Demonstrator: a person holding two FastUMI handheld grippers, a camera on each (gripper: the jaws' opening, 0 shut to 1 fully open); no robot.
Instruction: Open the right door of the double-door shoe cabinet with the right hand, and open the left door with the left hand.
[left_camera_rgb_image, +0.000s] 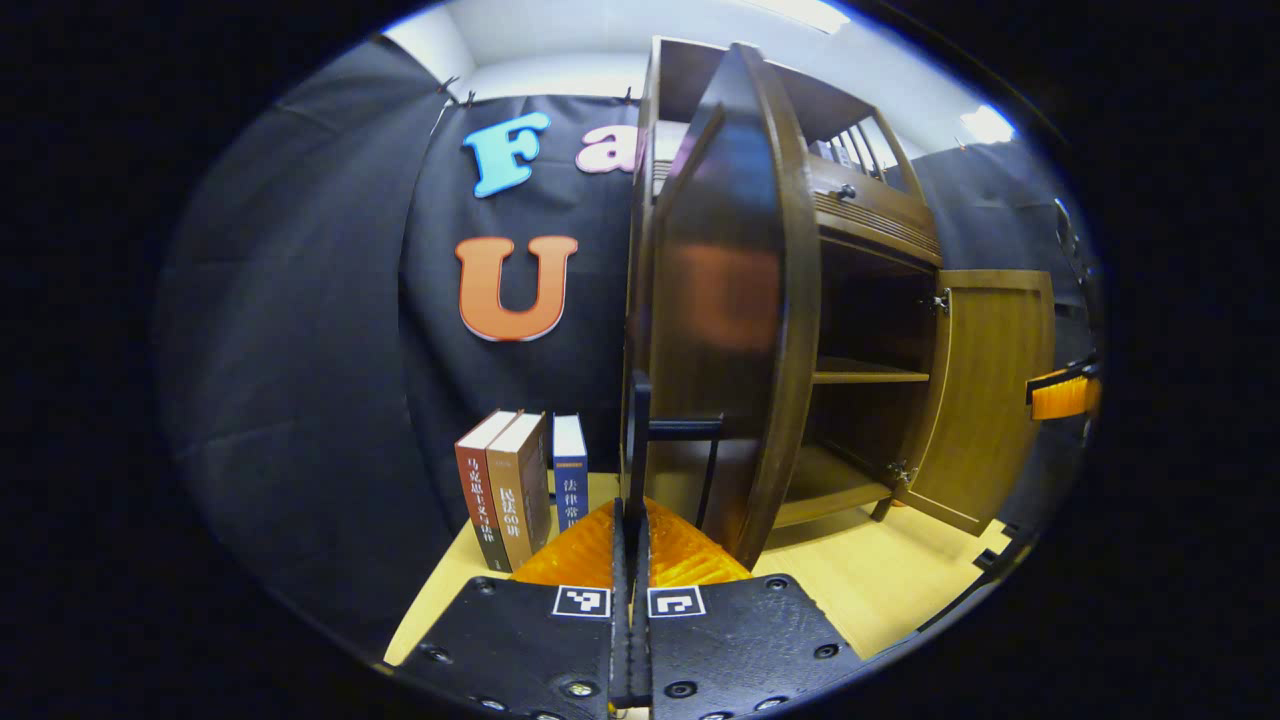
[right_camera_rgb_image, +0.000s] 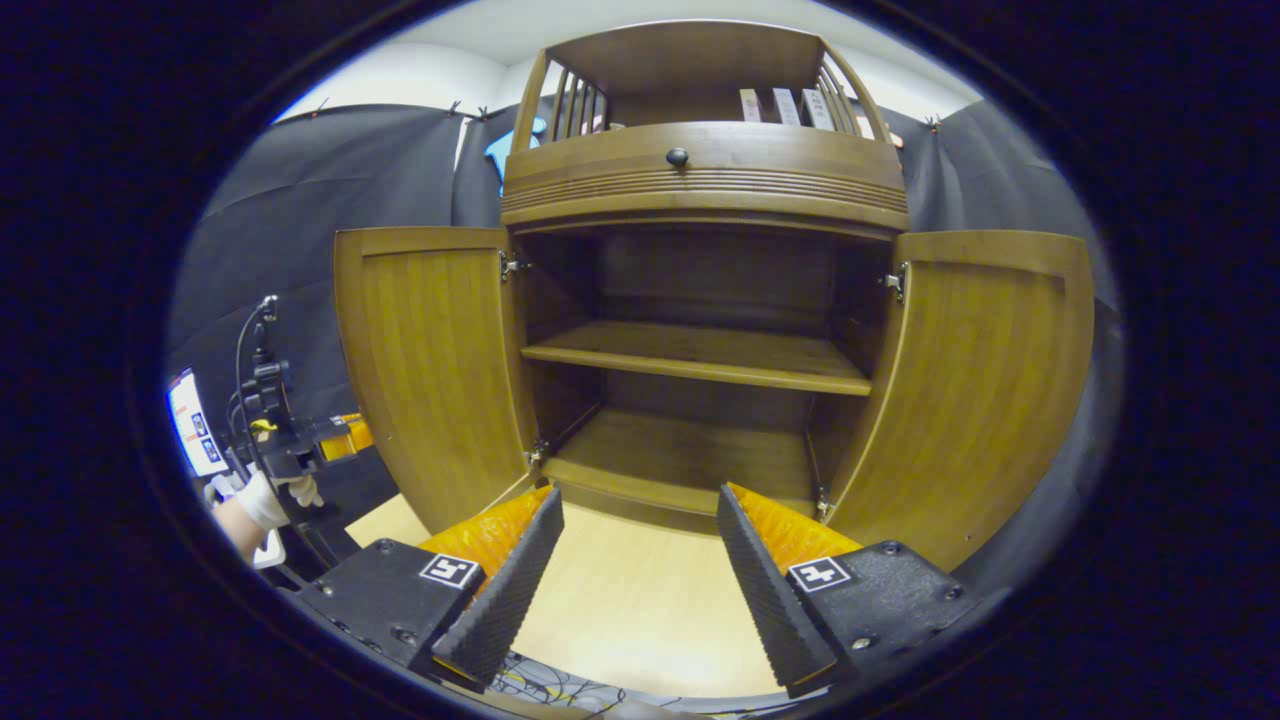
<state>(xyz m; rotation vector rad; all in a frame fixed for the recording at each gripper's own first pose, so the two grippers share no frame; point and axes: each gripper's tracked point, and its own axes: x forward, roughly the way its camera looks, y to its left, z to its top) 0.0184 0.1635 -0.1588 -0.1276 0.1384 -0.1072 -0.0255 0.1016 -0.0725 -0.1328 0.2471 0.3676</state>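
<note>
Both doors of the brown wooden double-door shoe cabinet (right_camera_rgb_image: 700, 170) stand swung out, so judge the opening work as essentially complete: what remains, at most, is to let go of the left door and draw both tools back. In the right gripper view, the left door (right_camera_rgb_image: 430, 360), a plain brown wooden panel, hangs wide on its hinges ahead and to the left of the jaws, and the right door (right_camera_rgb_image: 975, 380), its matching panel, hangs wide ahead and to the right; the bare wooden middle shelf (right_camera_rgb_image: 700, 355) and the cabinet floor lie straight ahead between them. Your right gripper (right_camera_rgb_image: 640, 560) is level, pointed squarely into the open cabinet above the pale wooden tabletop (right_camera_rgb_image: 620, 610), with its jaws spread wide and holding nothing. Beyond its left finger you see a gloved hand (right_camera_rgb_image: 262, 497) holding the other tool beside the left door. In the left gripper view, your left gripper (left_camera_rgb_image: 630, 560) has its jaws closed flat together; the thin dark door handle (left_camera_rgb_image: 640, 440) rises directly ahead of the tips, and whether the fingers pinch it cannot be told. The left door (left_camera_rgb_image: 730, 300) stands edge-on just right of the jaws, and three upright books (left_camera_rgb_image: 520, 485) stand left of them.
</note>
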